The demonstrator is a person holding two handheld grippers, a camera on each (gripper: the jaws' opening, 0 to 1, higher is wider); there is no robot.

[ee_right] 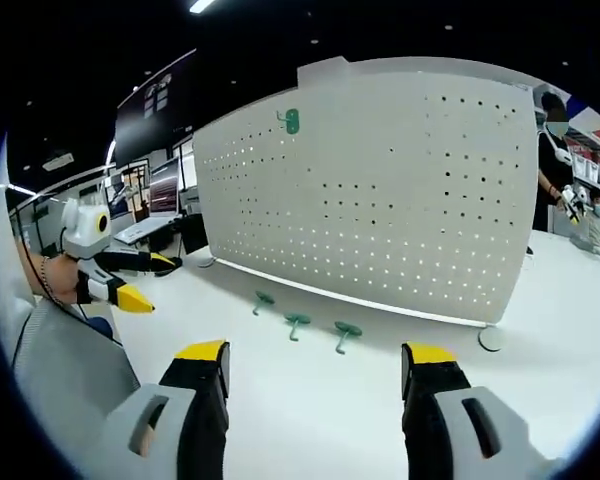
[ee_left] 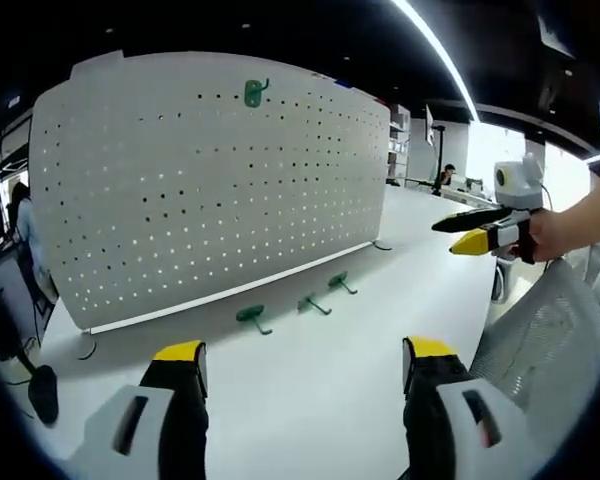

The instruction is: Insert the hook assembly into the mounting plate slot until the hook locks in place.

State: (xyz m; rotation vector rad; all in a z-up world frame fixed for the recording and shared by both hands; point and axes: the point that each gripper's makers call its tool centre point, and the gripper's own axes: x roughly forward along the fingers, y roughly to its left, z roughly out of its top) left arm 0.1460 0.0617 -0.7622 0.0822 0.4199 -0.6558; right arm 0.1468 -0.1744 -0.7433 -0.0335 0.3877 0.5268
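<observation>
In the left gripper view the left gripper (ee_left: pixel 305 365) fills the bottom of the frame, its two yellow-tipped jaws spread wide apart with nothing between them, hanging above the white table (ee_left: pixel 320 400). Past the jaws, in the middle of the frame, three green hooks (ee_left: pixel 253 316) lie loose on the table in a short row, just in front of the lower edge of the board. The pegboard (ee_left: pixel 210 180) stands upright behind them, taking up the left and centre of the frame, and a fourth green hook (ee_left: pixel 255 93) already hangs near its top edge. At the right edge of the frame the right gripper (ee_left: pixel 468 232) is held by a person's hand (ee_left: pixel 550 235) well above the table; its jaws look spread, with nothing in them.

In the right gripper view the right gripper (ee_right: pixel 315 365) rises from the bottom of the frame, jaws wide apart and empty over the table (ee_right: pixel 310 420). Beyond them the same three hooks (ee_right: pixel 297 323) lie in a row at centre frame, near the foot of the pegboard (ee_right: pixel 380 190). The hung hook (ee_right: pixel 291 121) shows at the upper left of the board. At the left edge the left gripper (ee_right: pixel 145 280) is held in the air, jaws apart. A person (ee_right: pixel 553 150) stands at the far right behind the board.
</observation>
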